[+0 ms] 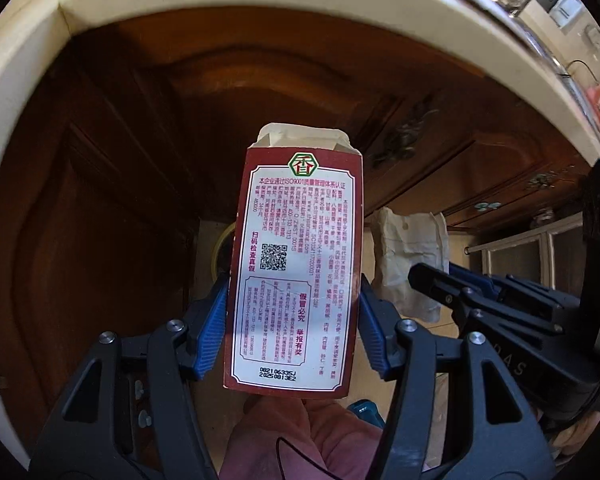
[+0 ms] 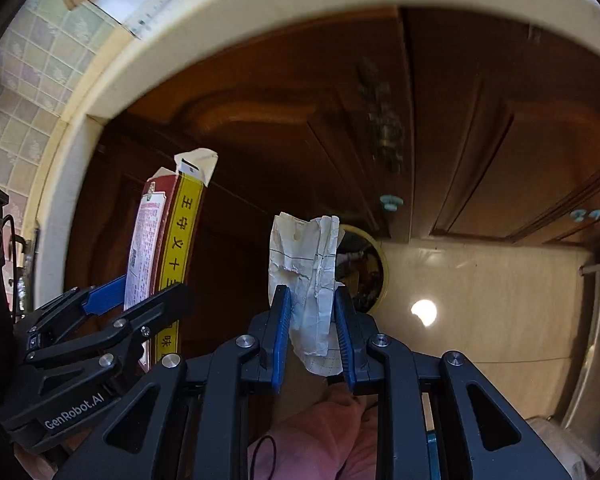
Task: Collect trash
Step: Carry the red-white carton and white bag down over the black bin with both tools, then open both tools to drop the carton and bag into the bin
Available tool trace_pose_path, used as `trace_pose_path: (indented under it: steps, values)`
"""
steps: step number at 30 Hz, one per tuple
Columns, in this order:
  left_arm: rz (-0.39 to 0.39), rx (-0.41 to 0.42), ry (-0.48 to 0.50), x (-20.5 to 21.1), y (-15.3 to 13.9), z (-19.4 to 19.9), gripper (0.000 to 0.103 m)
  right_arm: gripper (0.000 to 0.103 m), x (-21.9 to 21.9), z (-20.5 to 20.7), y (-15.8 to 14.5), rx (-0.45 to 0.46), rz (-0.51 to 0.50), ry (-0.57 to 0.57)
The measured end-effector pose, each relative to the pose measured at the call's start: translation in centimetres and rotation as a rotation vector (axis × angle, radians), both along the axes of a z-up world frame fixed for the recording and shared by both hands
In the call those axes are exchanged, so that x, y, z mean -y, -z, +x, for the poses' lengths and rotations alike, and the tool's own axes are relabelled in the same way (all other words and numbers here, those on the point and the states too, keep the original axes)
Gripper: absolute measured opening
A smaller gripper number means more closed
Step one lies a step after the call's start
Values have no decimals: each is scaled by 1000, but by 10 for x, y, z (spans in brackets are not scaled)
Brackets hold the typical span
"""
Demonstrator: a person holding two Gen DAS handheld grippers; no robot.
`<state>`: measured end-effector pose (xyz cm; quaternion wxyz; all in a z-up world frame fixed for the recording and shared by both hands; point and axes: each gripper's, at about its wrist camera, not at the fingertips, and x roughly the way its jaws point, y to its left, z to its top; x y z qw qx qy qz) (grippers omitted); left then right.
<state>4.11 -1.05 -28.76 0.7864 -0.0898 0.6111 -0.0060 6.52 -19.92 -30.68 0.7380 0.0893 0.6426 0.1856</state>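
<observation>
Both tongs loaded, bin straight ahead and below

The left gripper (image 1: 292, 320) clamps the red box (image 1: 296, 272), long axis pointing away, open flap far. The right gripper (image 2: 312, 320) pinches the crumpled paper (image 2: 308, 272), nearer the yellow-rimmed bin (image 2: 374, 268) on the floor just beyond it.

Each gripper (image 1: 292, 320) (image 2: 312, 332) has black angular arms, silver screws and ribbed blue pads (image 2: 281, 328); "GenRobot.AI" marks one; pink clothing (image 2: 320, 436) sits below.
</observation>
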Motion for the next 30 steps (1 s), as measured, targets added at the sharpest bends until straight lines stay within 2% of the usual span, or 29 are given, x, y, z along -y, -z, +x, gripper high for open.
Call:
trace_pose_path:
  steps: [8,14,20,23,25,30]
  values:
    - [-15,-59,-87,-19,90,4,55,21,-6,6,93,-71,3,61]
    - [-89,-115,-119,-38,150,12,55,21,-10,14,150,-128,-4,88]
    - [-99,-152,-121,-45,189,22,56,22,-27,17,187,-159,-32,72]
    - [-106,-166,-121,-45,201,30,57,23,-32,20,194,-161,-42,69]
    - [-87,-171,-120,-51,211,34,68,24,-37,24,199,-161,-46,65]
    - [-62,-170,-137,-68,218,36,81,26,-49,38,210,-163,-33,52]
